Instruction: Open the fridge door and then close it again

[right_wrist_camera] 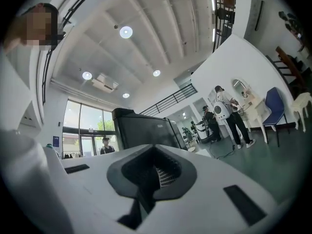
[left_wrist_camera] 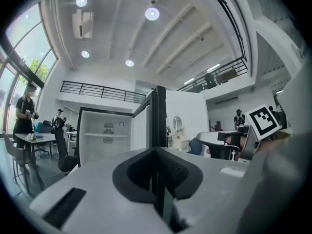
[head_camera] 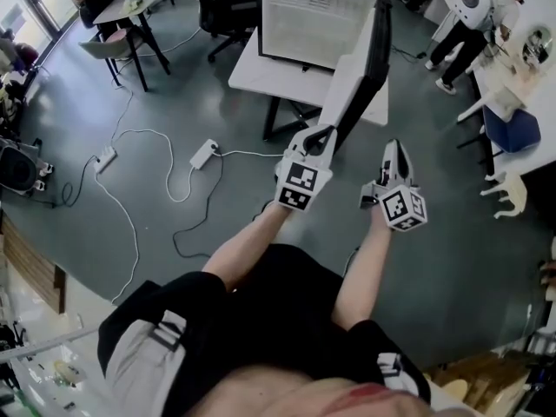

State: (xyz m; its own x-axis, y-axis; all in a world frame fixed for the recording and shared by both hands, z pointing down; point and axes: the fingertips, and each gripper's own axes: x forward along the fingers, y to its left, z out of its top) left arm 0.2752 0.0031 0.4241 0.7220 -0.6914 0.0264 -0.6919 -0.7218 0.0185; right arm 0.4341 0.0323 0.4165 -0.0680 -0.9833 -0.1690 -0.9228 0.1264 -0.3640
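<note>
- The fridge (head_camera: 304,16) stands on a white table (head_camera: 252,72) in front of me. Its pale inside is showing.
- Its door (head_camera: 369,59) is wide open and sticks out toward me, with the hinge at the far end and the free edge nearest my hands.
- My left tongs (head_camera: 323,135) are clenched, jaws pressed together, with the tips right at that free edge. In the left gripper view the door's dark edge runs straight up from the jaw line. I cannot tell whether a thin lip of it is caught or the tips only rest against it.
- My right tongs (head_camera: 395,150) are clenched too, with nothing between them. They hang just beside the door on its dark outer side, touching nothing that I can see.
- The opening half of the job looks done, and the closing is what is left.
- I judge the door a stiff, flat slab that will swing freely on its hinge and will not bend.
- The faces look smooth, so I expect pads to slip on them. A pinch across the edge should hold better than a push on the flat.
- The free edge is the place to take it. It is farthest from the hinge, so little force should be needed.
- The fridge is small and only sits on the table, so a hard shove or slam might shift the whole cabinet.
- The seal may need a firm last press.
</note>
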